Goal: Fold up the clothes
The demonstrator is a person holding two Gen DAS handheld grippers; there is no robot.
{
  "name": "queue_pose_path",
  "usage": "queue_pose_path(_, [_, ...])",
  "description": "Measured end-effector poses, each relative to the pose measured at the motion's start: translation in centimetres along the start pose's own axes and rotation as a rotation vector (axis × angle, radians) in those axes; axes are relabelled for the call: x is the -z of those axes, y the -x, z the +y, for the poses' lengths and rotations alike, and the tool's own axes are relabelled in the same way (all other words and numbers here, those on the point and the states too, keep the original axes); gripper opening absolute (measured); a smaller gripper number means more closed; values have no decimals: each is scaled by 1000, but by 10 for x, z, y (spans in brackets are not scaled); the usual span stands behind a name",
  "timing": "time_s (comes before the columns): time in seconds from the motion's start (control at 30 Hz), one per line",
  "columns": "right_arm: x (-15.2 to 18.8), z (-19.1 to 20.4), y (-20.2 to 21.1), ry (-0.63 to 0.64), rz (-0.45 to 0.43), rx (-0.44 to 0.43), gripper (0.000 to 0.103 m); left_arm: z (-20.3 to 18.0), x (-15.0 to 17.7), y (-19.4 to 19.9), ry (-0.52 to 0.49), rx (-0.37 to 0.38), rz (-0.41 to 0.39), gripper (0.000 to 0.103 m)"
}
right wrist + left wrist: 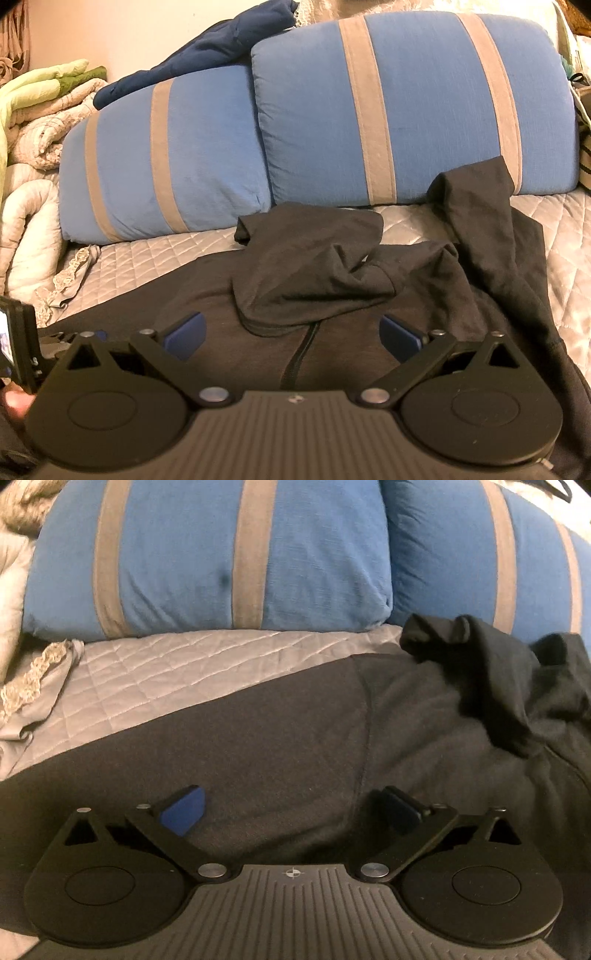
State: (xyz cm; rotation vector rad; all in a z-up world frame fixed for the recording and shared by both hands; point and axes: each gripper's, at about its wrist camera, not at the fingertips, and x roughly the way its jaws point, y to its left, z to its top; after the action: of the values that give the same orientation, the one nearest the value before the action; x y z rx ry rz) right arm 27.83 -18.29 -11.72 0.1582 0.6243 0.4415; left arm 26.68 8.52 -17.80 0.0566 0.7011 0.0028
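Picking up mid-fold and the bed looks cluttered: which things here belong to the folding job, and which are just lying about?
Part of the job:
- dark grey zip-front hooded garment spread on the quilt
- left gripper, fingers open
- right gripper, fingers open

Lying about:
- two blue pillows with grey stripes
- navy cloth on the pillows
- silver quilted bedspread
- lace-edged beige cloth

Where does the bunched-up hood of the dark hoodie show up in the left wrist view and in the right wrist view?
Left wrist: the hood sits at centre right, a black bunch beyond the open left gripper.
Right wrist: the hood lies at centre, just above the zipper, ahead of the open right gripper.
Shared landmark: the blue striped pillows behind it.
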Motion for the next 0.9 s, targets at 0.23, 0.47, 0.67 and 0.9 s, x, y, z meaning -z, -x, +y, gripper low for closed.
queue_pose_path(0.23, [-1, 0, 2, -1, -9, -11, 103, 2, -2, -3, 2, 6, 5, 103])
queue_pose_path(0.47, [0, 1, 4, 5, -15, -7, 103, 2, -2, -3, 1, 7, 5, 103])
queue_pose_path(0.67, [0, 0, 8, 2, -24, 2, 103, 1, -1, -4, 3, 6, 4, 103])
queue_pose_path(0.9, [0, -3, 10, -3, -27, 3, 103, 0, -1, -3, 3, 6, 4, 103])
